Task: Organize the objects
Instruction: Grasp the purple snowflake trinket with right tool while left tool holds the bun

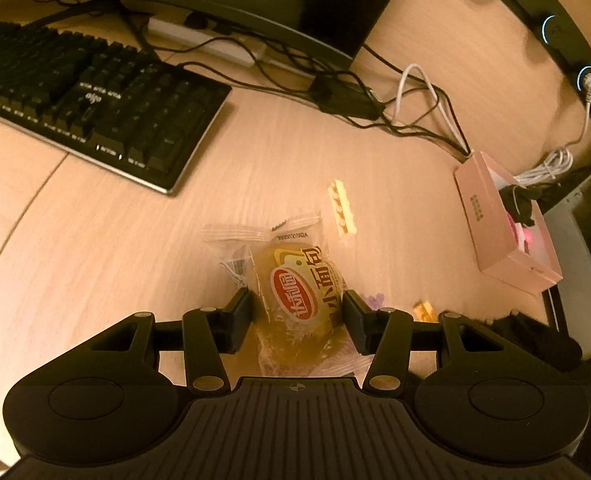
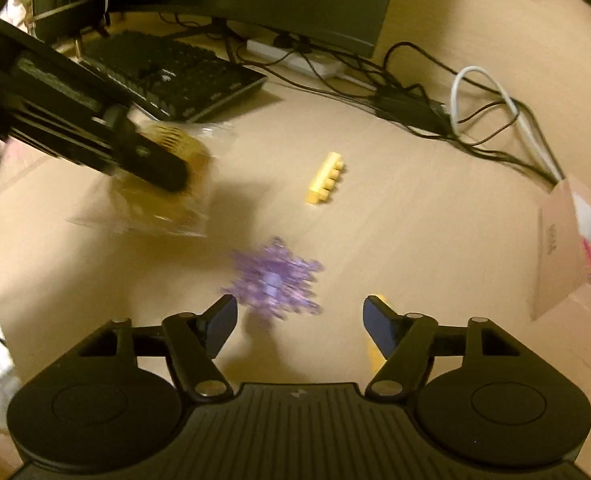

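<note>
Left wrist: left hand-held gripper [image 1: 297,312] clamps crinkly clear-wrapped bread [image 1: 303,292]; right hand-held gripper [image 2: 300,320] open, spiky purple toy [image 2: 275,280] ahead.

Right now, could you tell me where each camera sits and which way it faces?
Left wrist: on the left gripper, looking down at the wrapped bread it grips; keyboard beyond.
Right wrist: on the open right gripper, facing the purple toy; left gripper crosses upper left.
Shared: yellow brick, pink box.
</note>
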Motion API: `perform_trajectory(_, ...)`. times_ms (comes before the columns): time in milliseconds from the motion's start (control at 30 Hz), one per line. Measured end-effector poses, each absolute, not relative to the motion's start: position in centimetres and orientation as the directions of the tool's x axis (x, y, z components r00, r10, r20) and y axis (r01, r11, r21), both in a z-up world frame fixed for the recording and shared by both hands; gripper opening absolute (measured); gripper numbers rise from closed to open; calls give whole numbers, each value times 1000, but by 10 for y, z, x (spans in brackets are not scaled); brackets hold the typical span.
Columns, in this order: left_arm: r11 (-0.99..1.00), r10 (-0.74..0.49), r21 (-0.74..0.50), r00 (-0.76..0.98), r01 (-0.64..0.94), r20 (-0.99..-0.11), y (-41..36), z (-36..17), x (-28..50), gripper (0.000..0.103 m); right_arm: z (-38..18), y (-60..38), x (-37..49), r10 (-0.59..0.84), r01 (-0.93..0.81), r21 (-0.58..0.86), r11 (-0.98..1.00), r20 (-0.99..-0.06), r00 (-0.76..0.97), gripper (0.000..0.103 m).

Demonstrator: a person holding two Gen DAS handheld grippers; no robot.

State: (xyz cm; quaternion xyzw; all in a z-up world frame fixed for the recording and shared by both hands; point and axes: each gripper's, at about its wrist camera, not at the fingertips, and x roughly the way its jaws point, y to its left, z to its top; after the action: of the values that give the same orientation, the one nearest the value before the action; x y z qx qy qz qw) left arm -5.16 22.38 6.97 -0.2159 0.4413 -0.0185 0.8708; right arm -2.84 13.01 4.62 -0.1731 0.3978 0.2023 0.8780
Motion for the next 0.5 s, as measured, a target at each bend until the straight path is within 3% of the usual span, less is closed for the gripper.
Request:
perform_trajectory(100, 911, -218, -389, 638, -138, -738, 217, 67, -59, 54, 45, 112, -22, 174, -448, -195, 872, -733, 657, 81)
perform_trajectory(300, 890, -221, -423, 652, -169, -725, 227, 67, -73, 54, 40, 88, -20, 86, -388, -224, 894, -764, 640, 81)
perform_trajectory(433, 872, -203, -441, 662, -214, -722, 242, 64, -75, 54, 33, 82, -19, -138, -234, -414, 879, -692, 709, 81)
perform_trajectory(500, 870, -197, -439, 657, -225, -728, 248, 61, -76, 54, 35, 79, -21, -164, -182, -413, 892, -673, 722, 81)
